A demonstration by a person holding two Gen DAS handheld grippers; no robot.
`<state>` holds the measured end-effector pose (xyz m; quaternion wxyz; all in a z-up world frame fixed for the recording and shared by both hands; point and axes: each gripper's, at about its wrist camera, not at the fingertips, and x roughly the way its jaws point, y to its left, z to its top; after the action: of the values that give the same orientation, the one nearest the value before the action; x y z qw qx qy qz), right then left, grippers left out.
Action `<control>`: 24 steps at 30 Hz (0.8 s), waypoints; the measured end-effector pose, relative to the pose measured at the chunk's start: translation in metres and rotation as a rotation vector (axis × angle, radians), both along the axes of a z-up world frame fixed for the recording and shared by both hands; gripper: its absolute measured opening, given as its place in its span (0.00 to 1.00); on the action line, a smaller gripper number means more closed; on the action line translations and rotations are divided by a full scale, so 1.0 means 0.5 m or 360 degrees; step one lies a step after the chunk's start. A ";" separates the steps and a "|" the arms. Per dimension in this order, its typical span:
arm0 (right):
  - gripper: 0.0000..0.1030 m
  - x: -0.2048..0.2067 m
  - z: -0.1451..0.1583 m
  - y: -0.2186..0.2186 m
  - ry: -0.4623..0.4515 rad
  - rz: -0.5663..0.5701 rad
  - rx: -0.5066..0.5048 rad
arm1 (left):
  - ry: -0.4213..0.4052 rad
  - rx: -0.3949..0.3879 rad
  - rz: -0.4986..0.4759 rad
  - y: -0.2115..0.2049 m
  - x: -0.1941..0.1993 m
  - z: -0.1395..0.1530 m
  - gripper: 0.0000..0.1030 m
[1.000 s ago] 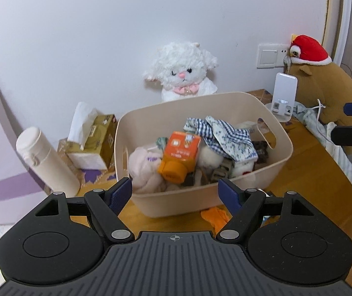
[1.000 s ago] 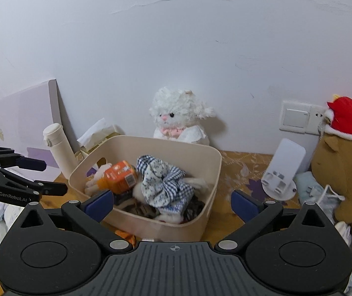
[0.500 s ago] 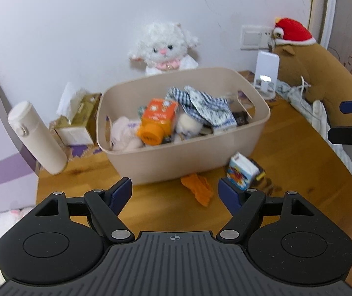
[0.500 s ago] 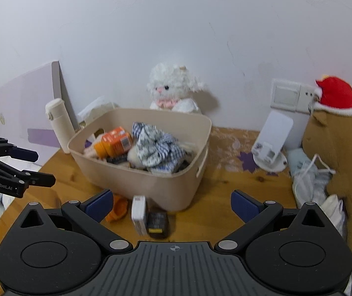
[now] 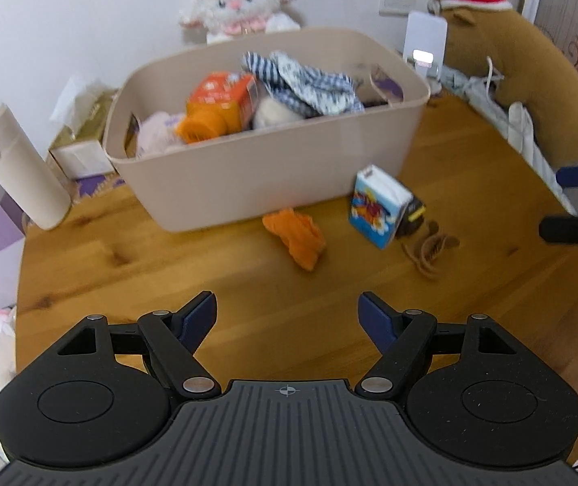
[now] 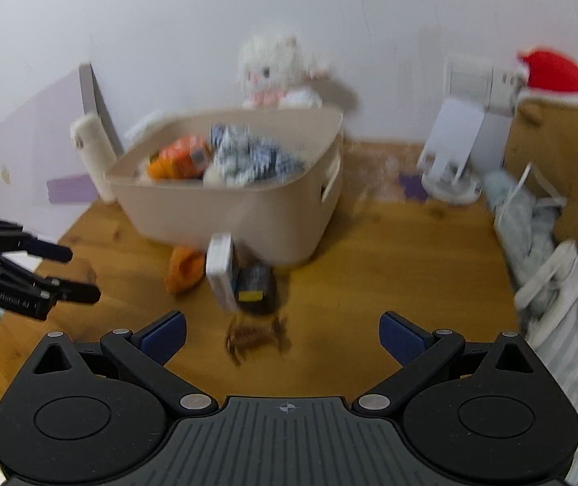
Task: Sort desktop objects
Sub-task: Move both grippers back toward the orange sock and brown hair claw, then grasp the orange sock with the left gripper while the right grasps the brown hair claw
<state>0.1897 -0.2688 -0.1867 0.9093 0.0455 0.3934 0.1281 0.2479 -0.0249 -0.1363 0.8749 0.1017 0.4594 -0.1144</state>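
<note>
Both the left gripper [image 5: 287,310] and right gripper [image 6: 283,334] have jaws wide apart, holding nothing. On the table [image 5: 167,283], an orange cloth [image 5: 295,237] and small carton [image 5: 378,206] lie at 6 o'clock of the bin [image 5: 273,166].

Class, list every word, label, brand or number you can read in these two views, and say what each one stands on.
"GenRobot.AI": white lettering on the side of the left tool, blurred in the right wrist view, so the reading is uncertain.
Blue and white carton: cartoon print, text too blurred to read.
Orange carton in the beige bin: print unreadable.
Dark pack with a yellow label: too blurred.
Tissue box: nothing legible.
</note>
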 end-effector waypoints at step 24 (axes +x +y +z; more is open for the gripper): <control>0.95 0.074 -0.144 0.052 0.0102 0.0093 -0.0122 | 0.0127 -0.0016 0.0010 -0.034 0.110 -0.129 0.76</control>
<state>0.2268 -0.2430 -0.2586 0.8932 0.0032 0.4280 0.1379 0.3028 -0.0419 -0.2006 0.8567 0.0912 0.4938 -0.1179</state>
